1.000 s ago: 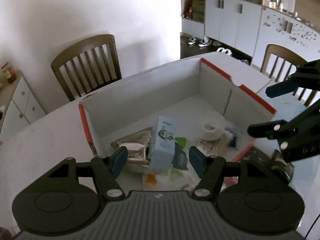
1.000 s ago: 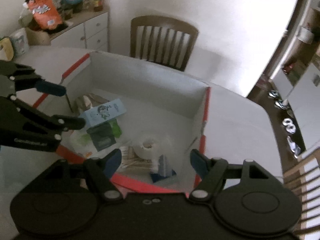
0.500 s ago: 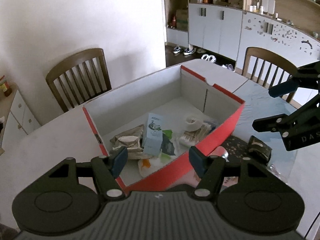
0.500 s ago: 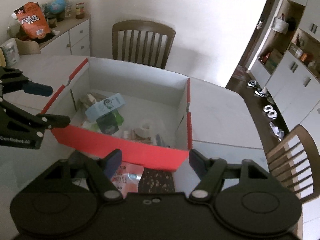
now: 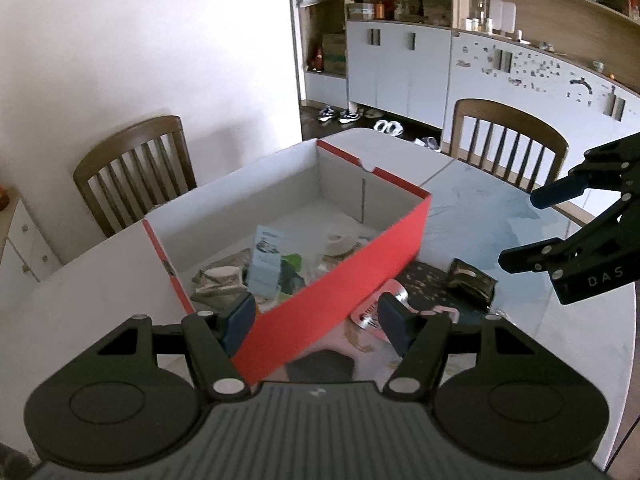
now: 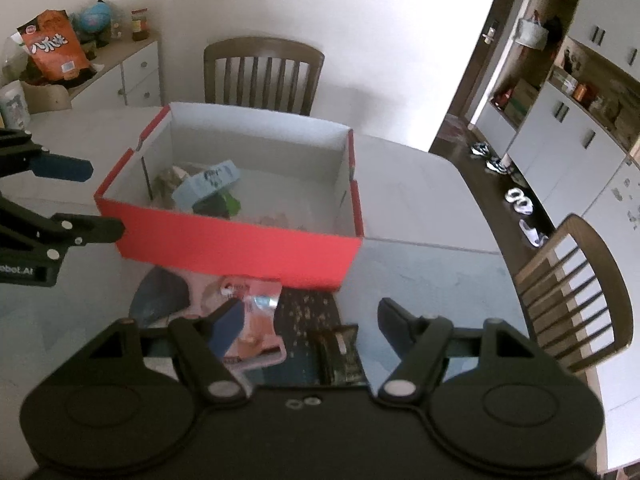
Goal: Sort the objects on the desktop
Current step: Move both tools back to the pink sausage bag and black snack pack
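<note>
A red cardboard box (image 5: 340,300) (image 6: 240,246) stands on the table and holds a light blue carton (image 5: 264,268) (image 6: 208,184), a tape roll (image 5: 340,242), a green item and foil packets. In front of it lie a pink packet (image 6: 252,316) (image 5: 376,308), a dark speckled mat (image 6: 304,320) and a small dark wallet-like item (image 5: 472,280) (image 6: 338,354). My left gripper (image 5: 316,320) is open and empty at the box's near wall. My right gripper (image 6: 306,326) is open and empty above the mat and wallet.
Wooden chairs (image 5: 132,172) (image 5: 508,140) (image 6: 576,292) stand around the table. A sideboard (image 6: 120,76) with an orange snack bag (image 6: 52,48) is at the far left. Cabinets (image 5: 400,64) line the room's far side. The table edge (image 5: 624,360) runs at the right.
Both grippers have pulled back and up from over the box. The box's red front wall and the packet, mat and wallet in front of it now show.
</note>
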`<action>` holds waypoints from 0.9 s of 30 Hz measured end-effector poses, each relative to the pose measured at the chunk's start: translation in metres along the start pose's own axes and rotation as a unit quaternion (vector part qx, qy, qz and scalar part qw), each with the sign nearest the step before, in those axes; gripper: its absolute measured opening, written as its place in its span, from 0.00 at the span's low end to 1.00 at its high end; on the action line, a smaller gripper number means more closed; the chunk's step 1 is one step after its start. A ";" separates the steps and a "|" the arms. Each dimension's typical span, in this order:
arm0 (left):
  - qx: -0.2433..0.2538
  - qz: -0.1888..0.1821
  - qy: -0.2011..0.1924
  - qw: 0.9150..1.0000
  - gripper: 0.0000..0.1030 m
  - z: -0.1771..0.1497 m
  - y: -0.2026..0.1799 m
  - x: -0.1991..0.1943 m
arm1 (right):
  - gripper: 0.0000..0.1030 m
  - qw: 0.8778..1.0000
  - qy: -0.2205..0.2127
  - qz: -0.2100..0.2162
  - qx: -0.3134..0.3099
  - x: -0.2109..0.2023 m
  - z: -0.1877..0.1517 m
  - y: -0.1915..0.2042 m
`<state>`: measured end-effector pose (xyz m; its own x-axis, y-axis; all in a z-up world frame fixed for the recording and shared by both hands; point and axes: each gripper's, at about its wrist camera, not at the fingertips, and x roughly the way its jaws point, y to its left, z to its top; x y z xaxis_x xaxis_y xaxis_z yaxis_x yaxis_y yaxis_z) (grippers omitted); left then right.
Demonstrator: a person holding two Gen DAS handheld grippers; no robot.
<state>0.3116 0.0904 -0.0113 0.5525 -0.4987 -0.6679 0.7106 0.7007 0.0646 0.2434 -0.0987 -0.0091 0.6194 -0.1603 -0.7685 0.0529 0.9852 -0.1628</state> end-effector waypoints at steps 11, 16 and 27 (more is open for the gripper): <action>0.025 -0.015 -0.007 1.000 0.65 -0.021 -0.031 0.000 | 0.70 0.999 0.018 -0.031 0.010 -0.006 -0.036 -0.005; 0.023 -0.015 -0.003 1.000 0.65 -0.025 -0.044 0.011 | 0.70 0.999 0.020 -0.027 0.011 0.000 -0.043 -0.012; -0.014 -0.001 0.017 1.000 0.90 -0.037 -0.073 0.062 | 0.70 0.999 0.028 0.010 -0.020 0.039 -0.053 -0.040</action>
<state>0.2783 0.0274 -0.0848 0.5363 -0.4825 -0.6925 0.6984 0.7144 0.0432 0.2236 -0.1477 -0.0654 0.5754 -0.1454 -0.8049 0.0093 0.9852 -0.1714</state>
